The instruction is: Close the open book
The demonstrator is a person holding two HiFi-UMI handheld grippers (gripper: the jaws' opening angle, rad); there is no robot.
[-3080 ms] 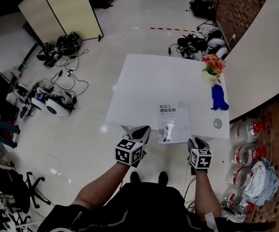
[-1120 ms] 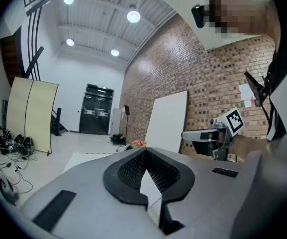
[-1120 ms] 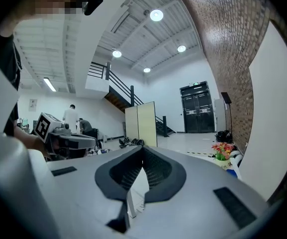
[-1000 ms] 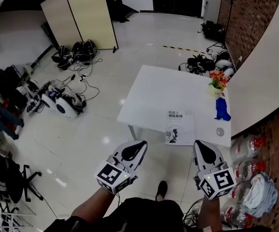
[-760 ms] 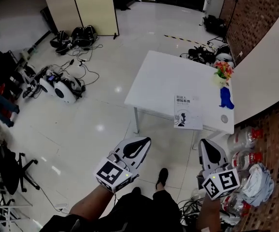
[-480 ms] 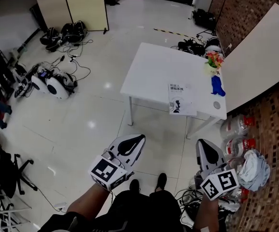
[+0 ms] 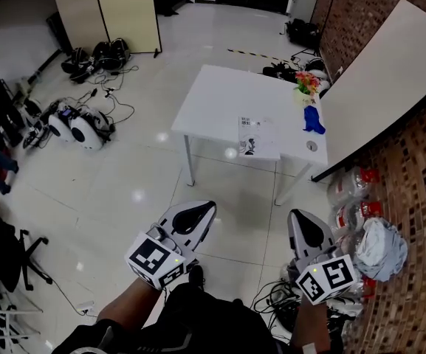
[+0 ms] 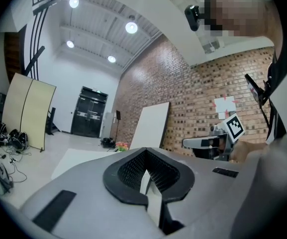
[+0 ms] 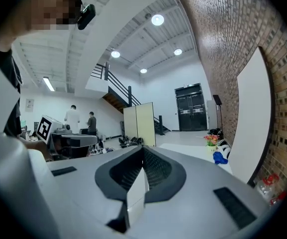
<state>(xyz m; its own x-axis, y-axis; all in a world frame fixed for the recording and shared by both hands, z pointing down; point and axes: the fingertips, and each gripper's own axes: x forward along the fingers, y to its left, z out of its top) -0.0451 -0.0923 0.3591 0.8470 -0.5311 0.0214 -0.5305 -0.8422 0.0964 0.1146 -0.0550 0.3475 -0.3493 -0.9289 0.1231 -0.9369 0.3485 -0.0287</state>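
The book [image 7: 258, 136] lies closed, cover up, near the front edge of the white table [image 7: 216, 98], far ahead of me in the head view. My left gripper [image 7: 196, 212] and right gripper [image 7: 303, 223] hang side by side over the tiled floor, well short of the table and touching nothing. In the left gripper view the left gripper [image 8: 145, 177] has its white pads pressed together with nothing between them. My right gripper [image 9: 141, 177] looks the same in the right gripper view, pads together and empty.
On the table's right side stand a flower vase [image 7: 306, 85], a blue object [image 7: 313, 120] and a small round thing [image 7: 311, 146]. A white board [image 7: 375, 65] leans on the brick wall. Water bottles [image 7: 349, 190] and a cloth bundle [image 7: 379, 245] lie right; equipment and cables [image 7: 80, 127] lie left.
The table and closed book have shrunk and slid away in the head view as I backed off from them. Both grippers stayed shut and empty, held low in front of me.
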